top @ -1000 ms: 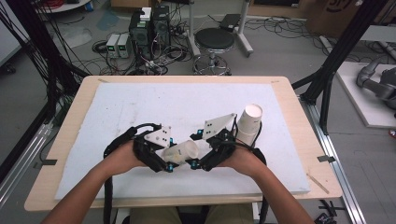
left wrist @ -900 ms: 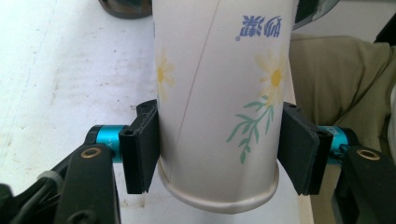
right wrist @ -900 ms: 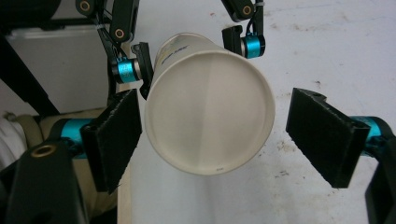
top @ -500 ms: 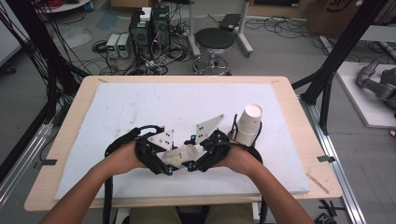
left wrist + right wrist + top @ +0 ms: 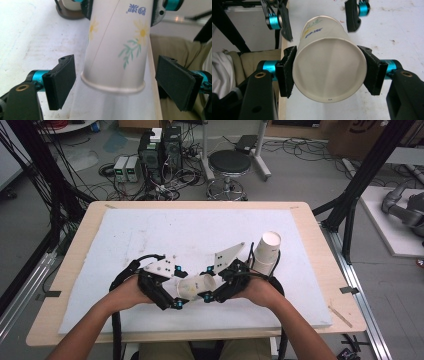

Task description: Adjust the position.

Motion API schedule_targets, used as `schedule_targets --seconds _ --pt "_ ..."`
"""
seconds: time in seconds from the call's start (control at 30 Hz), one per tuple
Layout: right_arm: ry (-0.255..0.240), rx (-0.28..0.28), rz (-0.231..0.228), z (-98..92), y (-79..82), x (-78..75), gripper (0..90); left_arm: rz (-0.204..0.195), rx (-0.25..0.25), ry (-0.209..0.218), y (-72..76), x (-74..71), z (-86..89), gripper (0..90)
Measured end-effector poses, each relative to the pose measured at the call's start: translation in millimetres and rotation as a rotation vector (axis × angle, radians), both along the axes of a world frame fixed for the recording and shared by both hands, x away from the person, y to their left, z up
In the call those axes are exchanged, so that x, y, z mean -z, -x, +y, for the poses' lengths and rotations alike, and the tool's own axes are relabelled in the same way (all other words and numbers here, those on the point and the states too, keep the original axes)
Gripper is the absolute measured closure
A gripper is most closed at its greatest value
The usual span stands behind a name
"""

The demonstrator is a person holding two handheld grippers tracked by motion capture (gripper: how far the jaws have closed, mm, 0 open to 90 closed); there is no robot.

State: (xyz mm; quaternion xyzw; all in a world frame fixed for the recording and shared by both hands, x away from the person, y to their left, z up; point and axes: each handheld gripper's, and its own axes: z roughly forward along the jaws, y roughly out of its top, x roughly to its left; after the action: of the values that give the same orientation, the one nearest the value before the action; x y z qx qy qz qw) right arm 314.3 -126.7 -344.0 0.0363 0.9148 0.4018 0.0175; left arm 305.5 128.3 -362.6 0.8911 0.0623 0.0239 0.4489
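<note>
Both tongs meet low — right tongs (image 5: 329, 72) clamp cup (image 5: 329, 72).

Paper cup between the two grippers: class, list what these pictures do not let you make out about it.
- Inside of the paper cup: the right gripper view faces its closed base.
- Its mouth: the left gripper view cuts off at the top edge.
- Cup print: too small in the high view.
- Base of the upright cup stack: hidden behind the right gripper.

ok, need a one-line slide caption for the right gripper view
Right gripper clamps a flower-print paper cup at its base end, jaws pressed on both sides; the left gripper waits open around its far end.
</note>
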Motion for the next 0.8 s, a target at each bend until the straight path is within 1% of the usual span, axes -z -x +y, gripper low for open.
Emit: schedule_targets --seconds 0.03,0.1,0.2,0.23,0.33,0.37,0.47,0.57,0.63,0.7,0.8 --pt "-0.007 0.007 0.003 -2.7 0.3 0.4 37.3 0.0 -0.005 0.015 0.1 0.8 2.2 17.0" --pt "-0.021 0.013 0.008 -6.4 0.4 1.3 37.3 0.012 -0.025 0.058 0.8 3.1 7.4 17.1" --pt "-0.052 0.028 0.013 -12.7 1.3 3.3 37.3 0.012 -0.046 0.118 1.7 5.5 13.5 17.0" --pt "-0.062 0.032 0.009 -14.5 1.6 4.1 37.4 0.02 -0.061 0.149 3.2 6.4 14.6 17.0" --pt "-0.095 0.042 0.01 -19.9 3.1 6.4 37.4 0.021 -0.071 0.215 4.9 8.3 19.1 17.0" --pt "-0.118 0.046 0.01 -22.7 3.7 7.8 37.4 0.023 -0.075 0.23 5.3 9.0 19.8 16.9" --pt "-0.159 0.053 0.009 -27.3 5.5 10.7 37.4 0.024 -0.091 0.273 6.3 11.4 22.0 16.8" --pt "-0.203 0.067 0.018 -33.0 7.4 15.4 37.4 0.027 -0.1 0.327 7.2 14.2 23.0 16.8" --pt "-0.234 0.076 0.018 -36.9 8.7 18.3 37.4 0.03 -0.097 0.352 7.8 16.0 23.0 16.8" --pt "-0.269 0.089 0.036 -40.3 10.6 21.0 37.5 0.036 -0.095 0.368 8.5 18.2 22.3 16.7" --pt "-0.3 0.089 0.039 -45.0 10.8 25.4 37.5 0.042 -0.092 0.387 9.0 21.6 19.7 16.7"
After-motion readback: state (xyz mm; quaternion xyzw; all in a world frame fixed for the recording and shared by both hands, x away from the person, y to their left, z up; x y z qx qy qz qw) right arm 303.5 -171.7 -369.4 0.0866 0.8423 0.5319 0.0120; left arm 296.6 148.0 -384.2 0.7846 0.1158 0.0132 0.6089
